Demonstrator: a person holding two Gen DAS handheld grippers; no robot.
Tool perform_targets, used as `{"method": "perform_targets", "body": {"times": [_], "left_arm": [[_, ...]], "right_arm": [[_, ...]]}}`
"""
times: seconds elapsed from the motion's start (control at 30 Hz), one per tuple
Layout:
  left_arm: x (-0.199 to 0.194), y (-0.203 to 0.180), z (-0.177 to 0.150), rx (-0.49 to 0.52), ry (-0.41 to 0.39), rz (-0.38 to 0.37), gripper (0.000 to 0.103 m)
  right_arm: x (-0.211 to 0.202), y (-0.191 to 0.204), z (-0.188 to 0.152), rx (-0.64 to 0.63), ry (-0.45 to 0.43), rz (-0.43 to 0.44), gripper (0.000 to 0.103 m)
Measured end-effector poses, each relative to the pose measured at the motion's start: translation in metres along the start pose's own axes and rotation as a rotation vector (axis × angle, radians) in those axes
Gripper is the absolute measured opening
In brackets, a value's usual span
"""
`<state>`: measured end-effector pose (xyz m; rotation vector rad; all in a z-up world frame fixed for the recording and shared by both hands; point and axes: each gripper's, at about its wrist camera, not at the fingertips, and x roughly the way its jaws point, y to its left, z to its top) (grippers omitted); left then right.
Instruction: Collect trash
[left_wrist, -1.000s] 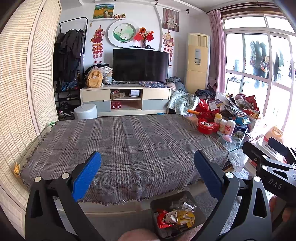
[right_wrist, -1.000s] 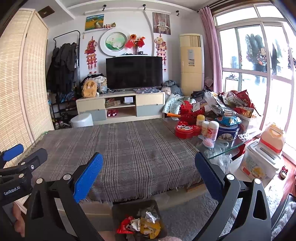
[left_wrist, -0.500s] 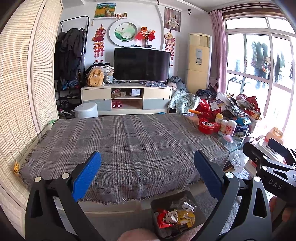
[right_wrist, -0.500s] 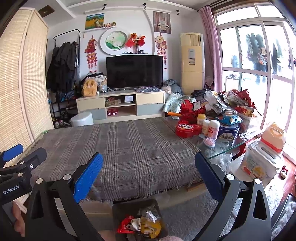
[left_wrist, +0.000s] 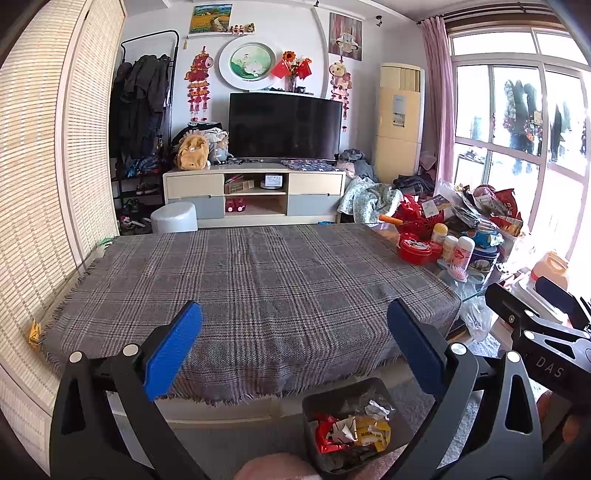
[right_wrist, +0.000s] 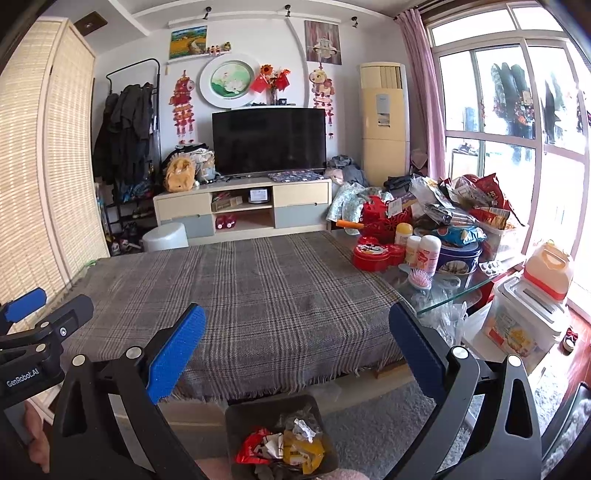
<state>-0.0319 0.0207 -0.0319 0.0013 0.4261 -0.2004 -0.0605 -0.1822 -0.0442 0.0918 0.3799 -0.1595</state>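
A dark grey bin (left_wrist: 314, 402) stands on the floor below the near edge of the plaid-covered table (left_wrist: 258, 280). It holds crumpled wrappers (left_wrist: 351, 432), red, yellow and white. The bin also shows in the right wrist view (right_wrist: 236, 417) with the wrappers (right_wrist: 288, 446) inside. My left gripper (left_wrist: 295, 343) is open and empty, held above the table's near edge. My right gripper (right_wrist: 299, 347) is open and empty, to the right of the left one. No trash shows on the plaid cloth.
Red tins (right_wrist: 373, 253), bottles (right_wrist: 424, 254) and snack bags (right_wrist: 480, 206) crowd the glass end of the table at right. A white container (right_wrist: 524, 317) stands on the floor at right. A TV stand (left_wrist: 255, 192) and a grey stool (left_wrist: 173, 221) are beyond the table.
Both grippers have tilted slightly, so the view has shifted a little. Both stay open and empty. The bin and wrappers have not moved.
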Motion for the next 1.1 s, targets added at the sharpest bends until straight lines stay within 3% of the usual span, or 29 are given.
{"method": "perform_targets", "body": {"times": [0.33,1.1], "left_arm": [[0.001,0.001,0.000,-0.027,0.006,-0.023,0.095],[0.012,0.000,0.002,-0.038,0.048,0.007,0.095]], "right_arm": [[0.003,-0.004,-0.002,0.010,0.002,0.001,0.100],[0.008,-0.002,-0.004,0.012,0.014,0.013,0.100]]}}
